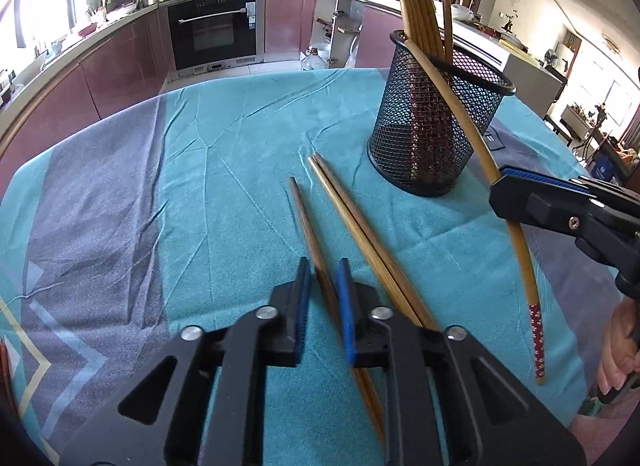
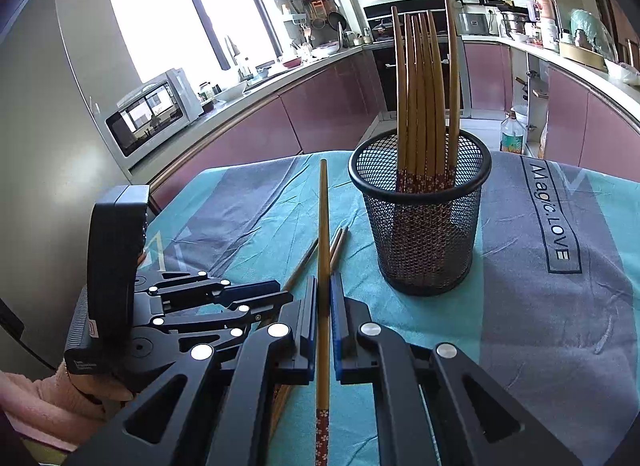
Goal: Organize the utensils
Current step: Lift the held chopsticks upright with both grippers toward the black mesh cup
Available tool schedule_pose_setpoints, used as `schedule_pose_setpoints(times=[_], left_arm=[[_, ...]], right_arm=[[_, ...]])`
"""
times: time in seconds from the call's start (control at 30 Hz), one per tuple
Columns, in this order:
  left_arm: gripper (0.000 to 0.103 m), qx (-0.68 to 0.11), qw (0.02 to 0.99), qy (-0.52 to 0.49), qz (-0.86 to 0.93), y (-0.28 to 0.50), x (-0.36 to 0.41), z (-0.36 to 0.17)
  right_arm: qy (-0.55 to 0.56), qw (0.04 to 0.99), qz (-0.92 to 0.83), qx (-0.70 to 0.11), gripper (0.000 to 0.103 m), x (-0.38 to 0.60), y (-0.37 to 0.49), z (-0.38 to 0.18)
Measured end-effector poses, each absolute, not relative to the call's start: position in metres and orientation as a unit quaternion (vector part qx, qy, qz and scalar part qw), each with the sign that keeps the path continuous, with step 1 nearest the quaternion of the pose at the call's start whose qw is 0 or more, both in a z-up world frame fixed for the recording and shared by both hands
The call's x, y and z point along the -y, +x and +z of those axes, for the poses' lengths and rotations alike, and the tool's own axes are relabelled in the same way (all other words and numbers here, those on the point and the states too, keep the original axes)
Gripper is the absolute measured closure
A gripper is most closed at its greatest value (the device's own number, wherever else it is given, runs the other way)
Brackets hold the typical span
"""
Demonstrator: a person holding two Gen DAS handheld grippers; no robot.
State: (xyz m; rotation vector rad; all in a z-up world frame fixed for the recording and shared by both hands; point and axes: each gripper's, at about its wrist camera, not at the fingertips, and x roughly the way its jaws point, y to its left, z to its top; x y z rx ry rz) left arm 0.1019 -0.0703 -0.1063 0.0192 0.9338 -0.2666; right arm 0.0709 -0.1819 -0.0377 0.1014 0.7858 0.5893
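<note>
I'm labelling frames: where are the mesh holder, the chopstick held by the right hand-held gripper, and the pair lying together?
mesh holder (image 2: 424, 242), right wrist view, front wall
held chopstick (image 2: 323, 225), right wrist view, mid shaft
paired chopsticks (image 1: 352, 217), left wrist view, shafts

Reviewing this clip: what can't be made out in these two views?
- Left wrist view: the left claw hides whether its pads press the chopstick between them.
- Left wrist view: the cup chopsticks' tops are cut off by the top edge.
- Right wrist view: the held chopstick leaves the bottom edge.

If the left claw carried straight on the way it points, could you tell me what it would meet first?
Probably the dark chopstick lying between the left claw pads, then the tablecloth beneath; depth is uncertain.
</note>
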Motion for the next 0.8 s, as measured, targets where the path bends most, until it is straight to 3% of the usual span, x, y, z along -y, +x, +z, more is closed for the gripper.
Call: schedule_pose_setpoints(times=[0.33, 0.8], left_arm=[[0.095, -0.44, 0.889, 0.0, -0.127, 0.096, 0.072, -0.1], [0.096, -0.39, 0.904, -0.039, -0.173, 0.072, 0.053, -0.048]], right_arm=[[0.052, 0.884, 0.282, -0.369, 0.098, 0.187, 0.07, -0.035], [0.063, 0.894, 0.284, -0.342, 0.098, 0.2, 0.065, -0.019]])
